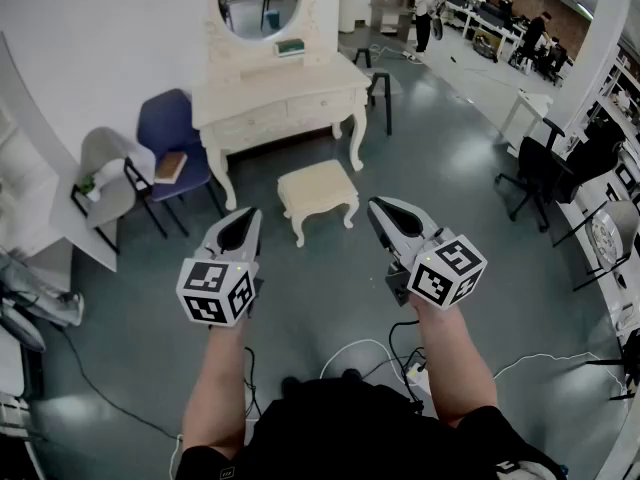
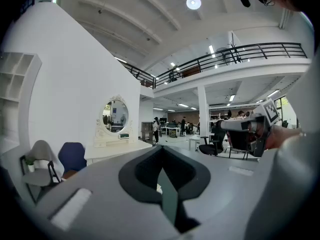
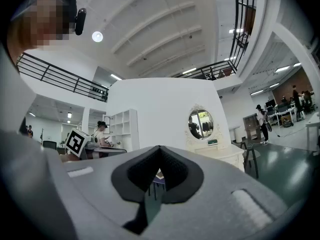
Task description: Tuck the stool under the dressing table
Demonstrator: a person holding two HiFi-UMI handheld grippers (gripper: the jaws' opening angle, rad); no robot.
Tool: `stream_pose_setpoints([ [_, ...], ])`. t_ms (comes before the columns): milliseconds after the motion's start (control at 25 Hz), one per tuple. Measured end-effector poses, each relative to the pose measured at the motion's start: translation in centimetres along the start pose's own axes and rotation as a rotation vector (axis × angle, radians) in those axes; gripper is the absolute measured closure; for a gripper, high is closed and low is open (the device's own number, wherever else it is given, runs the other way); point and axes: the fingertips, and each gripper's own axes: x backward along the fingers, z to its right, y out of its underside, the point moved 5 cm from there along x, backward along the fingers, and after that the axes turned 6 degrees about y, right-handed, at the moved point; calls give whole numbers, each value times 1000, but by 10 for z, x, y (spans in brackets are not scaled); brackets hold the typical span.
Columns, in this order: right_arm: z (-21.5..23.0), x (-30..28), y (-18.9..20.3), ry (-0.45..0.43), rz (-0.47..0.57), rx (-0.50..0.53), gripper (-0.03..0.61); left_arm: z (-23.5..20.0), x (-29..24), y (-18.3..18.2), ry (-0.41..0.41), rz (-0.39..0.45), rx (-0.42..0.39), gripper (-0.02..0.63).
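I am holding both grippers out level in front of me, above the grey floor [image 1: 450, 168], and neither one is touching anything. The left gripper [image 1: 249, 213] is showing its jaws pressed together with nothing between them, and the right gripper [image 1: 377, 206] is likewise closed tight and empty; each gripper's own view shows the dark pads meeting at the tip.

The stool [image 1: 318, 190] is standing upright on the floor just beyond the two grippers, roughly midway between them and well clear of both. It is a small cream-white piece with a squarish, softly padded top, a scalloped apron under the seat and four curved, carved legs ending in little turned feet. Its colour and carving are matching the dressing table [image 1: 280, 93] behind it. The stool is sitting out in front of the table, towards the table's right front leg, not under the top.

The table is carrying an oval mirror [image 1: 259, 1] in an ornate frame and a small green box [image 1: 290, 46] at its back edge. A blue chair [image 1: 172, 133] is standing just beside the table's left end.
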Motion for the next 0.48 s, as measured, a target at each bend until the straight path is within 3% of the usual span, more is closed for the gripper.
stream_pose_setpoints([
  [480,12,16,18,12,-42,18,575,8,-4,16,12,-43,12,594],
])
